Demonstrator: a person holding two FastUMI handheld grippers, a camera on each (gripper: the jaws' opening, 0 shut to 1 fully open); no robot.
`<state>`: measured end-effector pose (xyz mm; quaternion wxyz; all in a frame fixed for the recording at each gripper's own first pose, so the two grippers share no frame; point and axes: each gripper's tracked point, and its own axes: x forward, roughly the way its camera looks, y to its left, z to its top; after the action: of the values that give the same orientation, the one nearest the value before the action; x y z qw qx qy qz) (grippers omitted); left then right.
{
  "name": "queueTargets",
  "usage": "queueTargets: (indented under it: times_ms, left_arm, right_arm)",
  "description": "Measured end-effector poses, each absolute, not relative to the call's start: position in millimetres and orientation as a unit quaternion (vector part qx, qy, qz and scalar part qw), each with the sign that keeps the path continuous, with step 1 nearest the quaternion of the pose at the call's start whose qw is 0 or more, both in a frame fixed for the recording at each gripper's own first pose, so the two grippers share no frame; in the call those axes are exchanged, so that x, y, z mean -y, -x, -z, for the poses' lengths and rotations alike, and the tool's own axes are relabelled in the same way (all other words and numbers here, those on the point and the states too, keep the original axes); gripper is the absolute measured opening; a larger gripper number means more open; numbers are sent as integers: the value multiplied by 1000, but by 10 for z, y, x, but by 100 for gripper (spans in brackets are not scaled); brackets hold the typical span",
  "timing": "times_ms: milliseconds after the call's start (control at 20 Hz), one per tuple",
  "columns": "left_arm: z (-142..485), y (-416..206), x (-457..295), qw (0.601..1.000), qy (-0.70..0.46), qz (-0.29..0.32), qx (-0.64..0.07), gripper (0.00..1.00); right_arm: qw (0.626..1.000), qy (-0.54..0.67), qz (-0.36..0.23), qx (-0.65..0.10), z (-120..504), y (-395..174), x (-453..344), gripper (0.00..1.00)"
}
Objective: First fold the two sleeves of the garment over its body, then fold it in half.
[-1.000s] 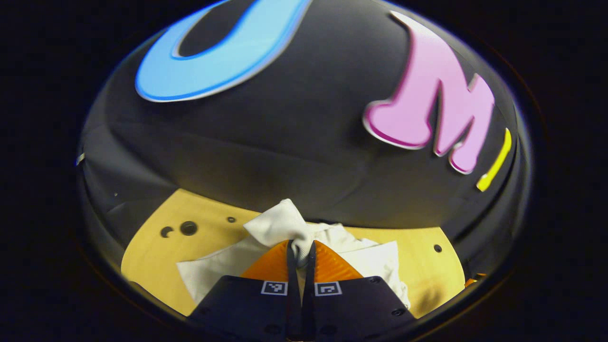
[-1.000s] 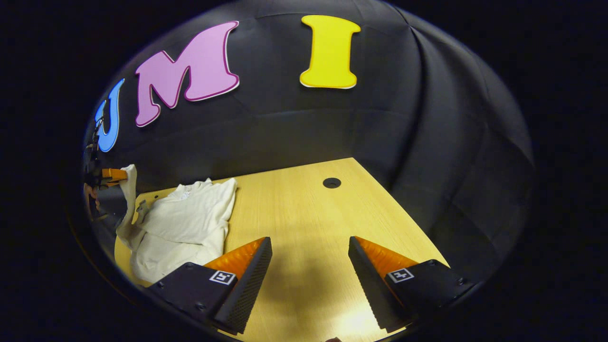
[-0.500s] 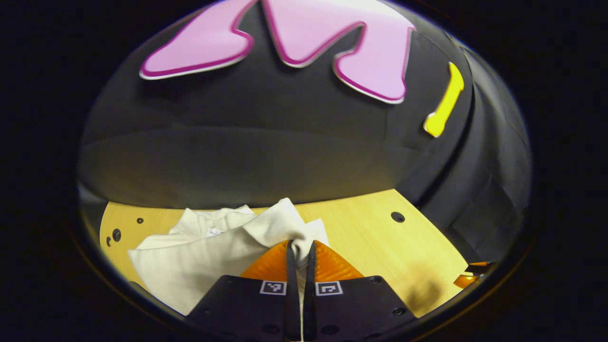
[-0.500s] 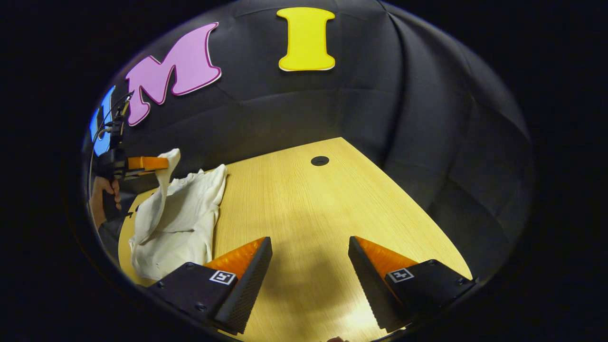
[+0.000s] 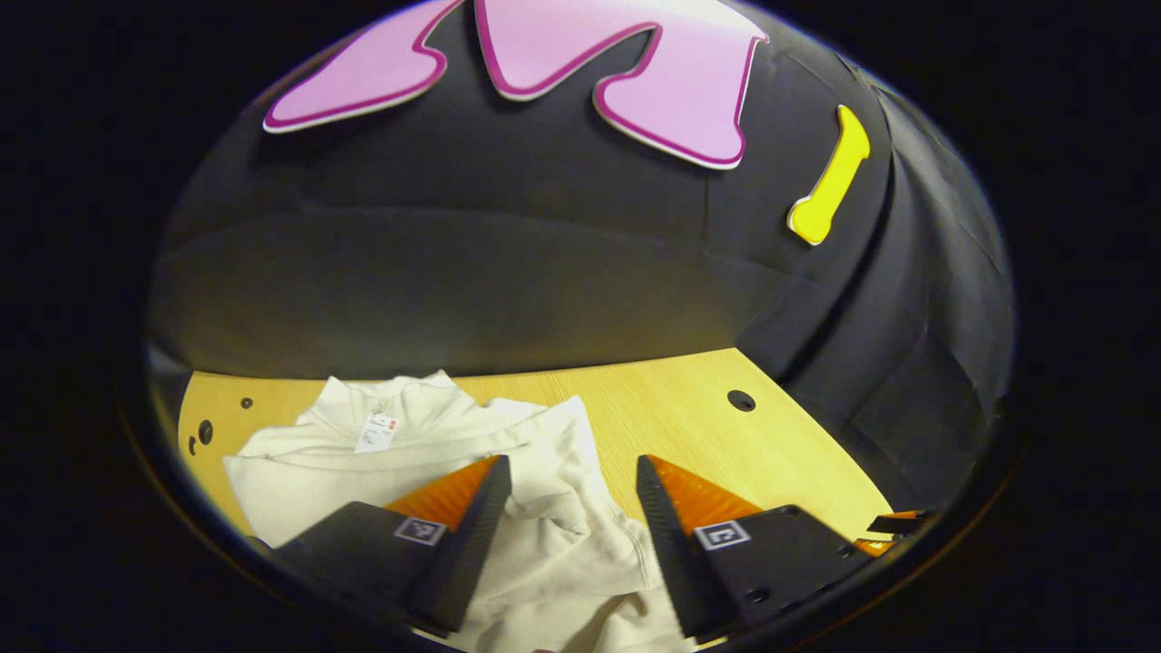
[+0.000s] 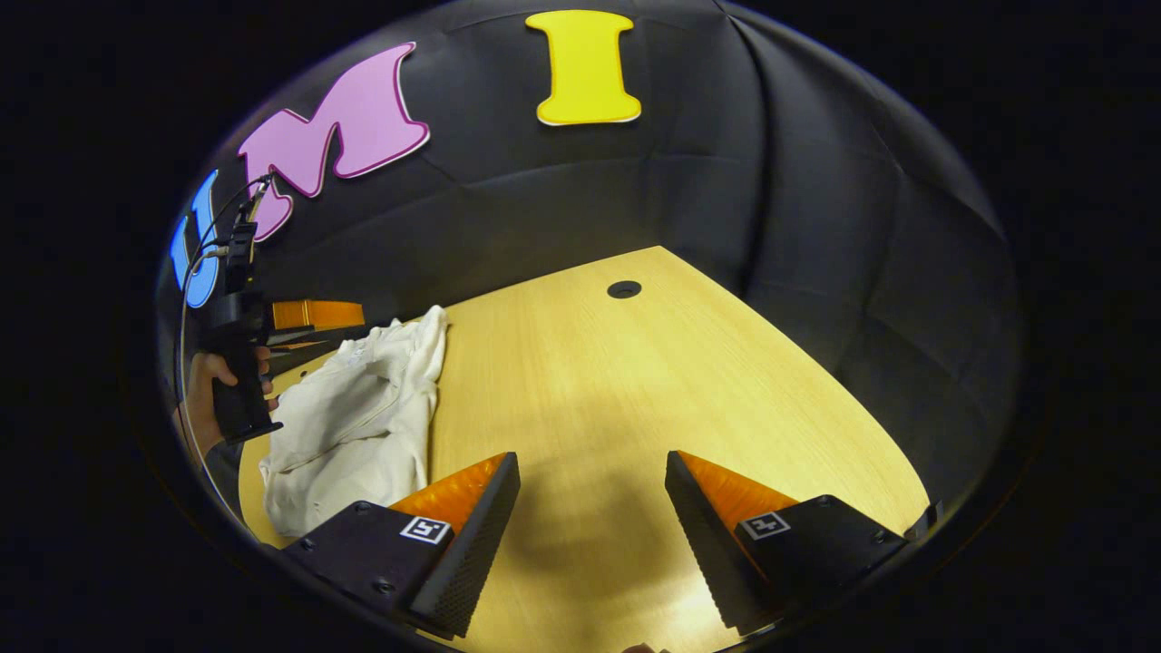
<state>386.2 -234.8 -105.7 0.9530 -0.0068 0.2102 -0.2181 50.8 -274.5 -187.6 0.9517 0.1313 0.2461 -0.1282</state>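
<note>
Toward the left end of the tabletop (image 6: 635,381) lies the garment (image 5: 426,444), a pale, long-sleeved top, collar toward the booth wall, with a small tag (image 5: 376,432) at the neck. One sleeve (image 5: 553,472) lies folded in across its body, rumpled rather than flat. The left claw (image 5: 567,494) hangs just above that sleeve with its fingers spread wide and nothing between them — a pose that fits a sleeve laid down and let go. In the right gripper view the left claw (image 6: 313,325) appears at the far edge of the cloth, a hand (image 6: 218,381) gripping its handle.

The right claw (image 6: 590,494) is wide open too, holding nothing, and hovers over bare wood well apart from the garment (image 6: 354,426) — probably parked clear so the left has room to work. A round hole (image 6: 623,289) in the wood sits far from everything.

Whether the other sleeve is folded I cannot tell; the cloth is too bunched. By my reading that sleeve, or some smoothing, comes before the fold in half.
</note>
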Motion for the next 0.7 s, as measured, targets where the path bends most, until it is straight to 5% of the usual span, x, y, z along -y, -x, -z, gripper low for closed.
queueTargets:
  times_ms: [100, 300, 700]
  left_arm:
    - [983, -3732, 2068, 959, -7, 197, -202, 97]
    - [960, -3386, 1279, 974, -48, 138, -172, 98]
    - [1543, -2491, -202, 973, -5, 45, -227, 98]
  right_arm:
    - [953, -130, 116, -246, 1858, -549, 2563, 99]
    - [957, -120, 95, -248, 1846, -639, 2201, 99]
    - [958, -95, 44, -266, 1973, -844, 1396, 99]
